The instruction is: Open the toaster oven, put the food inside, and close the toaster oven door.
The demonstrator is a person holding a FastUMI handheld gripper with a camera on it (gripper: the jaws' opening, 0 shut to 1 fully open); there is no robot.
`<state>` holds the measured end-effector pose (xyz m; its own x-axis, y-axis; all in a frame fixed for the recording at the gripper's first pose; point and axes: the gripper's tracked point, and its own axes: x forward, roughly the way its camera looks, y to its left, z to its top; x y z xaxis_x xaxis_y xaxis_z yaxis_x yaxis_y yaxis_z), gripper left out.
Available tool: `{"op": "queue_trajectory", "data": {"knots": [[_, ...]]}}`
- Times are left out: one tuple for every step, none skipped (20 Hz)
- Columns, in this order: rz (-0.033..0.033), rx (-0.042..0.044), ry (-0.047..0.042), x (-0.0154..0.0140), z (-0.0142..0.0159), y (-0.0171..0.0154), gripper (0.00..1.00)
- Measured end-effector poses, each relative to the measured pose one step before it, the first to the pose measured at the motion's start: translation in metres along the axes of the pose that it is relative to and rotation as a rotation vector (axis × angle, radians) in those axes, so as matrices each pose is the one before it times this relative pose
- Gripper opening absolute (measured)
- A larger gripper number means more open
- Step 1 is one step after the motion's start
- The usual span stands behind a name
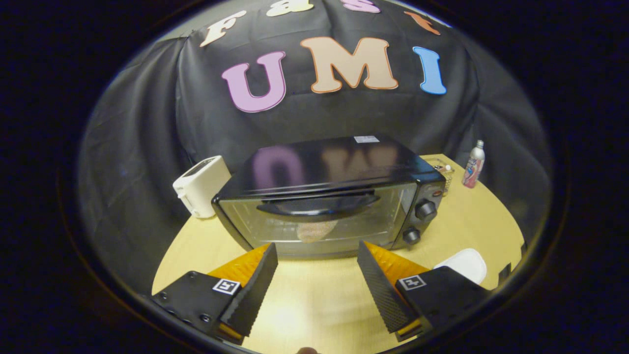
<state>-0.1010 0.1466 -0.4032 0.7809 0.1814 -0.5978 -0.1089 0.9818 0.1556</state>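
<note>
two fingers of the gripper (pixel 317 258) spread wide, holding nothing, above the table (pixel 314 295) just short of the toaster oven (pixel 324 196). door looks closed, handle (pixel 319 205) across its top. food (pixel 317 230) shows behind the glass, apparently already inside. white toaster (pixel 201 186) left of oven, bottle (pixel 473 164) well off to the right. risk: a glancing bump on the handle could pull the door open again or shove the oven back.

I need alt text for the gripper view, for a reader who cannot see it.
A black toaster oven with its glass door shut and food visible inside stands on a pale wooden table, just beyond the open, empty tongs. A white toaster stands at one side, a small bottle at the other.
</note>
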Motion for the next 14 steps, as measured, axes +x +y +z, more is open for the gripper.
{"op": "queue_trajectory", "data": {"knots": [[-0.00055,-0.00153,-0.00723,0.00344,0.00480,-0.00054,1.00],[-0.00338,-0.00357,-0.00670,0.00213,0.00428,-0.00129,1.00],[-0.00363,-0.00193,-0.00600,0.00205,0.00293,-0.00178,1.00],[-0.00371,0.00126,-0.00378,0.00052,0.00286,-0.00171,1.00],[-0.00300,0.00364,-0.00229,-0.00001,0.00062,-0.00149,1.00],[-0.00435,0.00399,-0.00264,-0.00100,0.00154,-0.00196,1.00],[-0.00480,0.00193,-0.00175,-0.00130,0.00160,-0.00270,1.00],[-0.00549,0.00018,-0.00339,-0.00104,0.00199,-0.00280,1.00],[-0.00299,-0.00036,-0.00273,-0.00114,0.00288,-0.00297,1.00],[-0.00341,-0.00187,-0.00783,-0.00394,0.00576,-0.00191,1.00],[-0.00174,-0.00437,-0.01294,-0.00326,0.00746,-0.00243,1.00],[-0.00143,-0.00841,-0.01805,-0.00523,0.01070,-0.00131,1.00],[-0.00455,-0.01235,-0.02133,-0.00484,0.01250,-0.00192,1.00],[-0.00358,-0.01400,-0.02247,-0.00492,0.01359,-0.00136,1.00]]}}
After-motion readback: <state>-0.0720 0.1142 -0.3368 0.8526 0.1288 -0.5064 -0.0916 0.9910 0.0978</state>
